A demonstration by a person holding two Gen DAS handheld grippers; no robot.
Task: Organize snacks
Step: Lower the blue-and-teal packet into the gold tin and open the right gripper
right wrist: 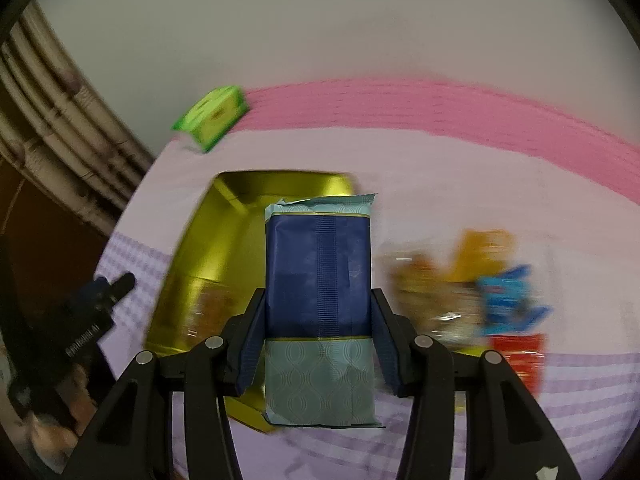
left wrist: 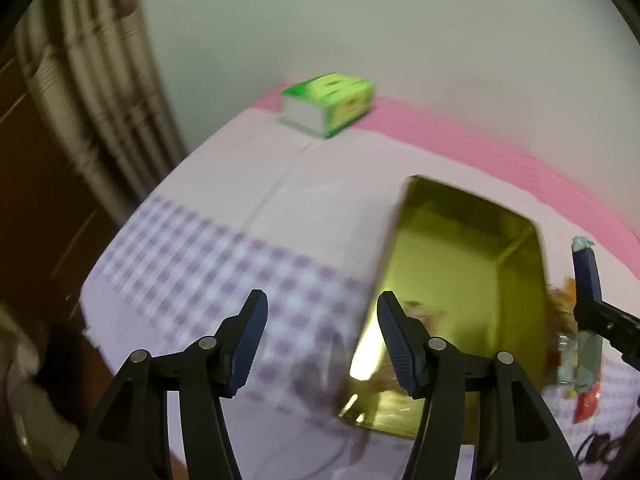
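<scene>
Holding blue snack pack (right wrist: 319, 280) clamped btwn its fingers, long axis pointing far, right gripper (right wrist: 319, 332) hangs just right of gold tin (right wrist: 192, 264); tin opening lies left/far. Left gripper (left wrist: 322, 340) spread apart, empty, at tin's near-left rim.

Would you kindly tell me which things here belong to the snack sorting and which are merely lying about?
Job:
blue snack pack, held by the right gripper
gold tin
loose snacks
left gripper, open

Lying about:
green tissue pack
checked tablecloth
</scene>
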